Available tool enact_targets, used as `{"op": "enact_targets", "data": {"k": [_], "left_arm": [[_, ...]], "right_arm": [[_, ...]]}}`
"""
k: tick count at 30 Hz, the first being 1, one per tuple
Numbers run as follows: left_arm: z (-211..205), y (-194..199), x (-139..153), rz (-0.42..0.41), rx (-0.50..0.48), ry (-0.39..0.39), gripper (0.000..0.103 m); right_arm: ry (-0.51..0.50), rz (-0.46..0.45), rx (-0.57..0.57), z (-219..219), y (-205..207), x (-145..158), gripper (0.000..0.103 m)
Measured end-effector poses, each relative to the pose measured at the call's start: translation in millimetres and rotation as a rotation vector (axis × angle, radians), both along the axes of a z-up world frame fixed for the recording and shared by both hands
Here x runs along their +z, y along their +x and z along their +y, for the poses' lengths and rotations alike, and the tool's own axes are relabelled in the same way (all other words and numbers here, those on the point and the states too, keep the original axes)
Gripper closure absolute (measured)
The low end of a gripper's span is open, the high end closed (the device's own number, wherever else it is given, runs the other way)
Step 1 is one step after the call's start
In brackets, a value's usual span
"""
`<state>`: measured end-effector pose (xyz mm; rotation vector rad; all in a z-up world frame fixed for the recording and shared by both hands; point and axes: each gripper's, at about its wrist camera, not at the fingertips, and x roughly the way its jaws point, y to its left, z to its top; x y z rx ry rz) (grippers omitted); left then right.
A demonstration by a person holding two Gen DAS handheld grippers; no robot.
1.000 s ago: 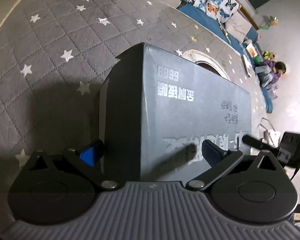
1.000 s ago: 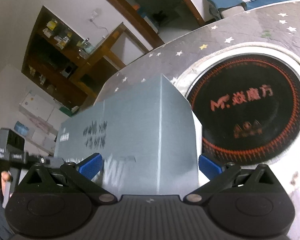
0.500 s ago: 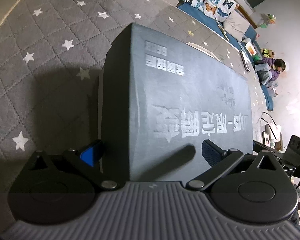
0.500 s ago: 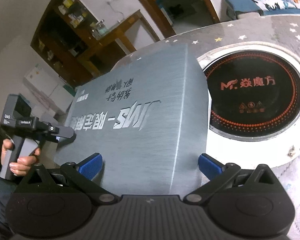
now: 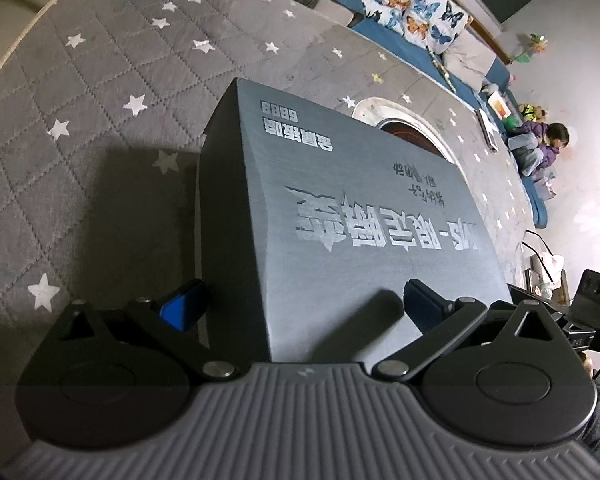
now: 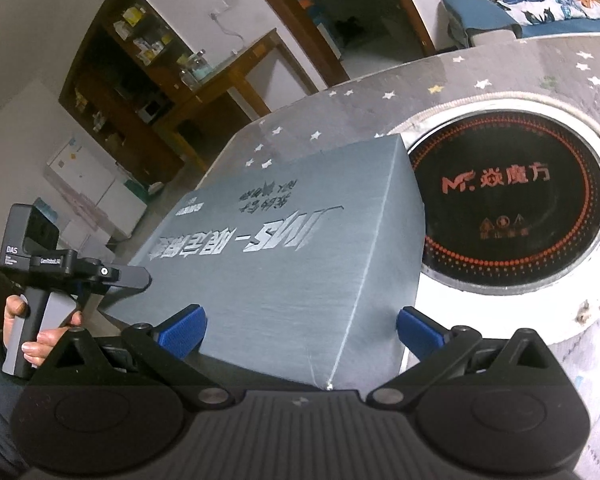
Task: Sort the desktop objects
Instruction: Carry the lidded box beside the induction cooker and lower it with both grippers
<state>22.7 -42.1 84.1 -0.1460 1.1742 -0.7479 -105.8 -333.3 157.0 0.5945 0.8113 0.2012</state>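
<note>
A large grey box (image 5: 364,216) with silver lettering lies flat on the grey star-patterned table cover (image 5: 100,92). My left gripper (image 5: 300,308) is wide apart around one end of the box, one blue pad (image 5: 180,308) at the side and the other over the top face. In the right wrist view my right gripper (image 6: 300,326) is wide apart around the other end of the box (image 6: 292,248), a blue pad (image 6: 182,326) on each side. Whether the pads press the box is unclear. The left gripper's handle (image 6: 40,280) shows at far left.
A round black induction hob (image 6: 512,216) in a white ring is set into the table right beside the box. Beyond the table are a blue sofa with a butterfly cushion (image 5: 412,4), wooden shelves (image 6: 140,80) and a child (image 5: 548,144) on the floor.
The box has tipped from standing on edge to lying flat on the table, its lettered face now up. Both grippers have followed it down at its two ends.
</note>
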Motion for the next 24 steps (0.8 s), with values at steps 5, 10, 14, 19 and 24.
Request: {"op": "enact_targets", "data": {"k": [5, 10, 14, 19, 24], "left_arm": [[1, -11, 0, -0.06, -0.013, 0.002, 0.0], [7, -13, -1, -0.057, -0.019, -0.01, 0.0], [10, -12, -7, -0.031, -0.012, -0.008, 0.0], [9, -16, -12, -0.039, -0.022, 0.005, 0.0], [12, -14, -17, -0.018, -0.017, 0.004, 0.0]], "right_arm": [[0.0, -0.006, 0.006, 0, -2, -7, 0.0], [0.002, -0.008, 0.014, 0, -4, -12, 0.0], [-0.035, -0.039, 0.033, 3, -6, -5, 0.0], [-0.115, -0.071, 0.071, 11, -5, 7, 0.0], [-0.103, -0.054, 0.064, 12, -6, -1, 0.0]]}}
